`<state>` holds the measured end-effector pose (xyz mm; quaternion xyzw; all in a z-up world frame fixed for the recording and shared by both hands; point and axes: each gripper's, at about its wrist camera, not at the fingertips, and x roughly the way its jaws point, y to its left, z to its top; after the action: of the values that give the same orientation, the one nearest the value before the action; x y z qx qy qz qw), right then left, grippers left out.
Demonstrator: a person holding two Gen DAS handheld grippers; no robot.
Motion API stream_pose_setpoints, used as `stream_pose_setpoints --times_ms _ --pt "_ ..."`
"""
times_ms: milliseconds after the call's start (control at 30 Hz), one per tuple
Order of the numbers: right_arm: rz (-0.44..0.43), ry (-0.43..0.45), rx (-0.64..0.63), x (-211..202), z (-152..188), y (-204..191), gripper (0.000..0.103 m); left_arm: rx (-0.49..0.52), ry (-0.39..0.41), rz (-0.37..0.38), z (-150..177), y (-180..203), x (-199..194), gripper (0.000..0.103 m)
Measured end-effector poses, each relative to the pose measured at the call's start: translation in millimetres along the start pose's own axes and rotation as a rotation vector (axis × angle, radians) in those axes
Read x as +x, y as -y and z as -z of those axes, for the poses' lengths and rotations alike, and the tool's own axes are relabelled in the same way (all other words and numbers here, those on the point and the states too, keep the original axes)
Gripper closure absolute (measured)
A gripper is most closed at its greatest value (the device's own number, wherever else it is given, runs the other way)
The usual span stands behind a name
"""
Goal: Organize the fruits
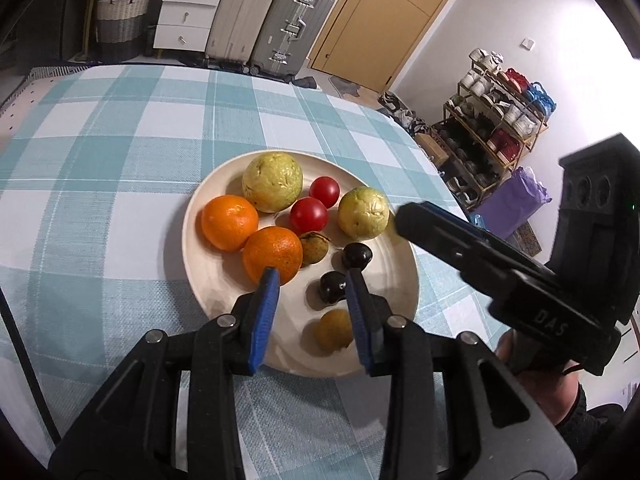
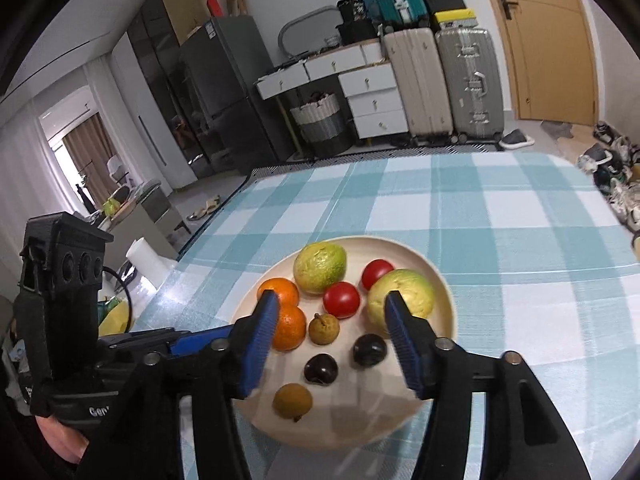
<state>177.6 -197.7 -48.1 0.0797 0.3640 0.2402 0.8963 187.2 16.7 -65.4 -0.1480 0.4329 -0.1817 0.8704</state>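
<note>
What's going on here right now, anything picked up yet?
Nothing is picked up yet. A person holds both grippers over a plate of fruit on a checked tablecloth. The left gripper is open above the dark plums near the front of the plate. The right gripper is open too, hovering over the middle. Two oranges, two tomatoes and two green guavas all lie on the plate.

Plate [image 1: 200, 264] on surface [image 1: 100, 160], all fruit in it.
Guavas [image 1: 272, 181] behind; oranges [image 1: 230, 222] left; tomatoes [image 1: 309, 215] centre; plums [image 1: 332, 286] and longans [image 1: 334, 330] in front.
</note>
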Motion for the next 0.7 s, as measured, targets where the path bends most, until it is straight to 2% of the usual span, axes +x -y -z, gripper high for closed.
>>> stream_pose_setpoints --times_ms 33,167,233,333,533,633,700 --pt "0.004 0.006 -0.001 -2.8 0.6 0.1 0.034 0.0 0.005 -0.005 0.5 0.6 -3.0 0.068" --pt "0.038 0.018 -0.028 -14.2 6.2 -4.2 0.032 0.013 0.043 -0.044 4.2 5.7 -19.3 0.064" --pt "0.056 0.024 -0.04 -20.3 9.1 -8.0 0.029 0.021 0.07 -0.064 7.2 9.0 -29.3 0.054" --pt "0.076 0.054 -0.063 -32.6 12.9 -17.1 0.018 0.032 0.119 -0.104 12.9 14.2 -45.8 0.04" --pt "0.132 0.096 -0.141 -53.5 20.3 -41.0 0.011 0.023 0.198 -0.176 23.4 16.9 -74.6 0.021" --pt "0.146 0.127 -0.144 -64.7 24.2 -47.3 0.008 0.01 0.237 -0.222 27.5 18.2 -88.9 0.02" --pt "0.149 0.146 -0.147 -72.5 27.0 -51.1 0.008 0.025 0.266 -0.251 31.0 22.0 -98.9 0.014"
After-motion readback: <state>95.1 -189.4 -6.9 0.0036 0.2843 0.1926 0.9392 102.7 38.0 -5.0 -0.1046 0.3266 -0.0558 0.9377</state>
